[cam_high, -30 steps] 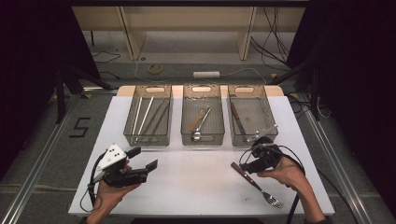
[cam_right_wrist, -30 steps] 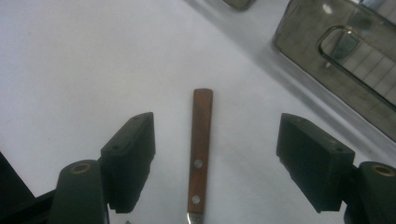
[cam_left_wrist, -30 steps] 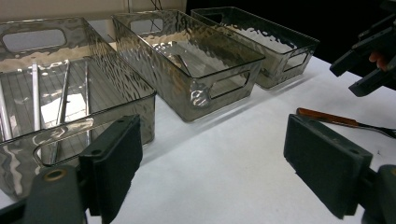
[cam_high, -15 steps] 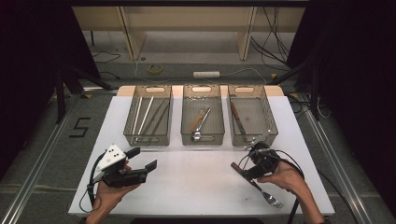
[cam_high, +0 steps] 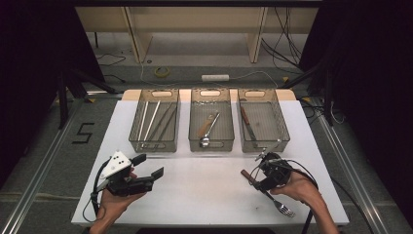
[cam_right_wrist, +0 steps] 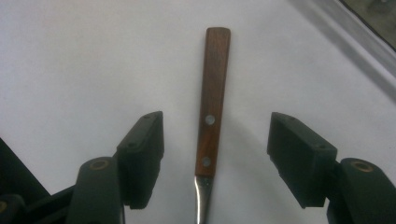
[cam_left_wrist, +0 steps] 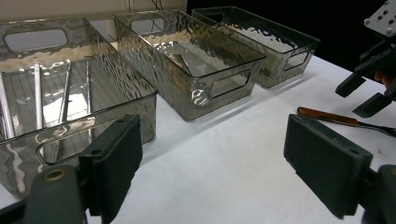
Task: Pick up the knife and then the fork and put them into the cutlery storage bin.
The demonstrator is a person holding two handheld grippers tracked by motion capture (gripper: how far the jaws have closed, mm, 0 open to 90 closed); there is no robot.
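Near the front right corner of the tabletop, a fork with a wooden handle lies flat, tines toward the front edge and handle angled back toward the middle. The right gripper hangs straddling that handle, a pad on either side and neither touching the wood; its jaws have just been closing, so the grasp looks begun but not yet made. Taking the fork at the handle rather than the tines probably gives the pads a thicker, flatter purchase.

At the front left corner the left gripper rests level above the tabletop, jaws released and holding nothing, apparently kept out of the way.

Along the far edge stand three clear bins. The left bin holds long thin sticks, the middle bin a spoon, the right bin a wooden-handled utensil. Each bin seems to keep one sort, so the fork likely belongs in the right one, closest to the working hand.
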